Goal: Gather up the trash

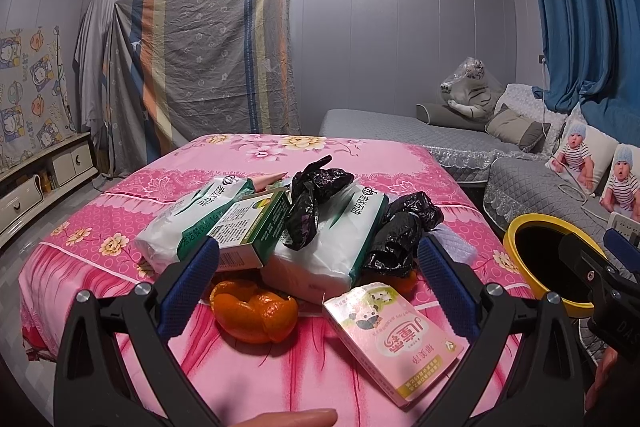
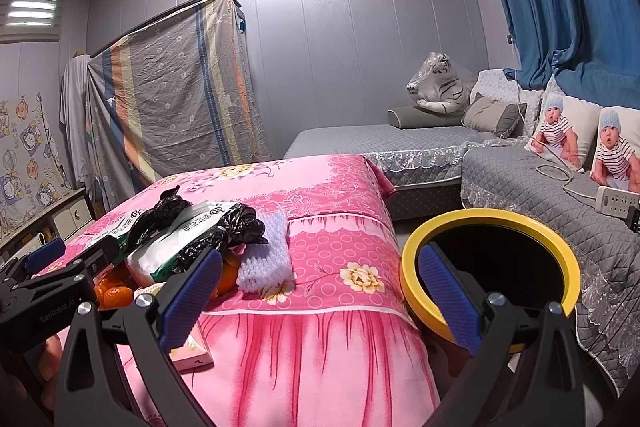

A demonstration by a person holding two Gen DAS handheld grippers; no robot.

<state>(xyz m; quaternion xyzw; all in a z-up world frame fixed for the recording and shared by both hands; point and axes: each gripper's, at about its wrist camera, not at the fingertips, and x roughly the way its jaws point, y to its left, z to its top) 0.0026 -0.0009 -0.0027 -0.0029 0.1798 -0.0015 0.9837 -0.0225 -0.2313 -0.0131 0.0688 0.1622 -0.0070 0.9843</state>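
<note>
Orange, soft mandarin peel (image 1: 256, 311) near the pink bedspread's (image 1: 248, 379) front edge looks light and floppy, so the spread left gripper (image 1: 318, 283) should pinch a curled rim, while the right gripper (image 2: 320, 291) hangs spread too.

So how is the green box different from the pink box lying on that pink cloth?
The green box is green and white; the pink box is pink with a cartoon face. The green box sits propped on the trash pile against a white packet; the pink box lies apart, nearer the camera, on the cloth. Both are small cardboard cartons.
</note>
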